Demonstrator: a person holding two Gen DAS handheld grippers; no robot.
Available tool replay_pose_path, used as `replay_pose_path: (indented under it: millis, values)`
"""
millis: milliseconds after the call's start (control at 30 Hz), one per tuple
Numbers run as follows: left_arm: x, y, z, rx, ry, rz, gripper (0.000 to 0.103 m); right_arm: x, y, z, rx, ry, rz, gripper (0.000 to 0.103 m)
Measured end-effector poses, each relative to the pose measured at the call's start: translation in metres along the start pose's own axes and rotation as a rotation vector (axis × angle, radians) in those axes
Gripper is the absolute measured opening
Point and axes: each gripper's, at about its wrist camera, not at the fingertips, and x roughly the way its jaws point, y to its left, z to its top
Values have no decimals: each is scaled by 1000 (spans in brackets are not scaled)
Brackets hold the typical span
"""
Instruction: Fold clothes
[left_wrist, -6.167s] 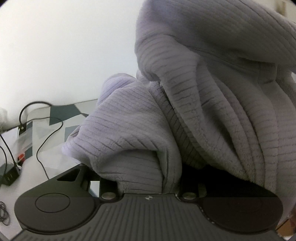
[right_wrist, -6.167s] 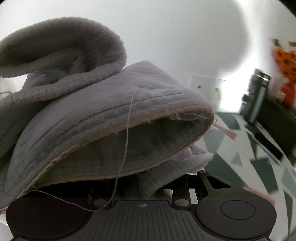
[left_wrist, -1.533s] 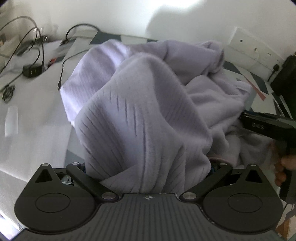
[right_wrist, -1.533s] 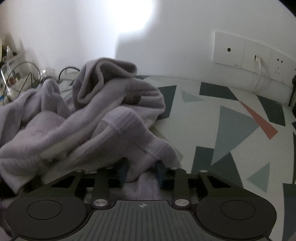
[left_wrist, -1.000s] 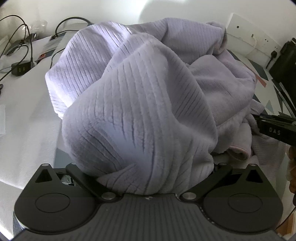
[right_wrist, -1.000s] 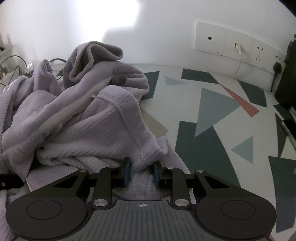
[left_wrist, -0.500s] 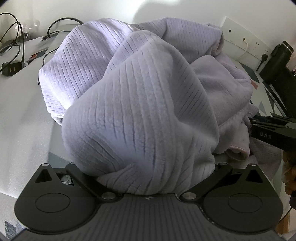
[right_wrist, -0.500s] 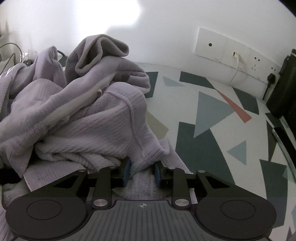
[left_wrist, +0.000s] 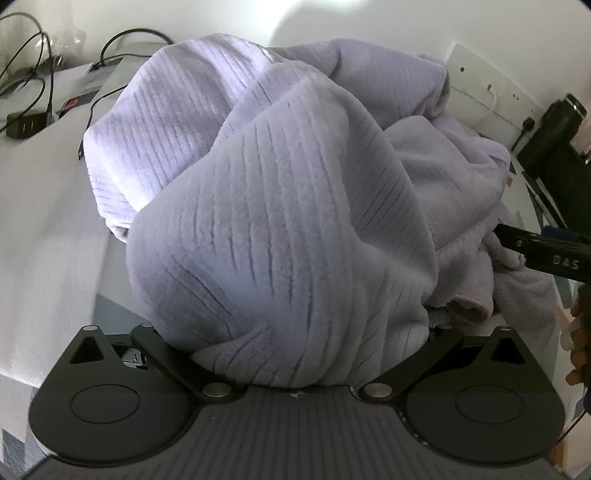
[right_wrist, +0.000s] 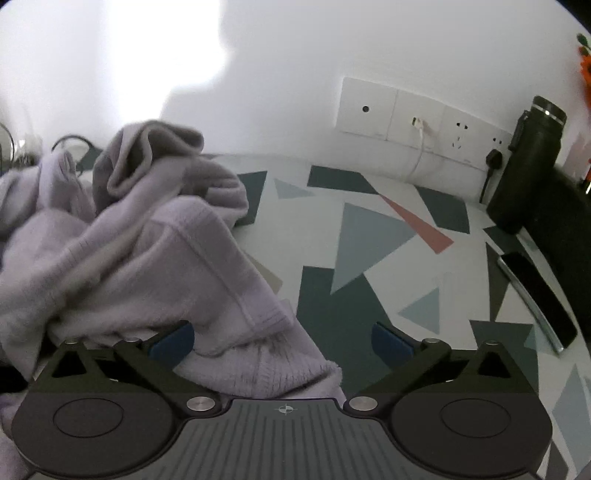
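A lilac ribbed fleece garment (left_wrist: 295, 221) lies heaped on the patterned table. In the left wrist view it bulges over my left gripper (left_wrist: 295, 354); the gripper's arms are spread wide, its fingertips hidden under the fabric. In the right wrist view the garment (right_wrist: 147, 258) fills the left half, and its hem lies loose between the blue pads (right_wrist: 173, 341) of my right gripper (right_wrist: 282, 343). The right jaws are opening and stand far apart, with neither pad pressing on the cloth. The right gripper's finger (left_wrist: 546, 254) and a hand (left_wrist: 580, 343) show at the right edge of the left wrist view.
The table (right_wrist: 369, 240) has a white top with grey and pink triangles. A black bottle (right_wrist: 532, 166) and a dark phone (right_wrist: 535, 295) sit at the right. Wall sockets (right_wrist: 417, 114) with a plugged cable are behind. Cables and a charger (left_wrist: 26, 125) lie far left.
The right jaws, shut on the garment's hem half a second ago, have sprung wide apart and let it go. The right gripper rose slightly. The left gripper stayed put.
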Motion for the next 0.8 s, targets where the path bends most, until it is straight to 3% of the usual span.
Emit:
replay_pose_path:
  millis: [167, 267, 600, 800]
  values:
    - [0, -2, -2, -11, -14, 7, 103, -9, 0, 8, -3, -57, 57, 102]
    - [-1, -2, -3, -9, -13, 7, 103, -5, 5, 12, -28, -41, 126, 102]
    - [-1, 1, 13, 2, 46, 18, 103, 7, 33, 13, -80, -20, 144, 102]
    - [-31, -17, 27, 85, -43, 65, 103, 14, 32, 14, -68, -6, 156, 102]
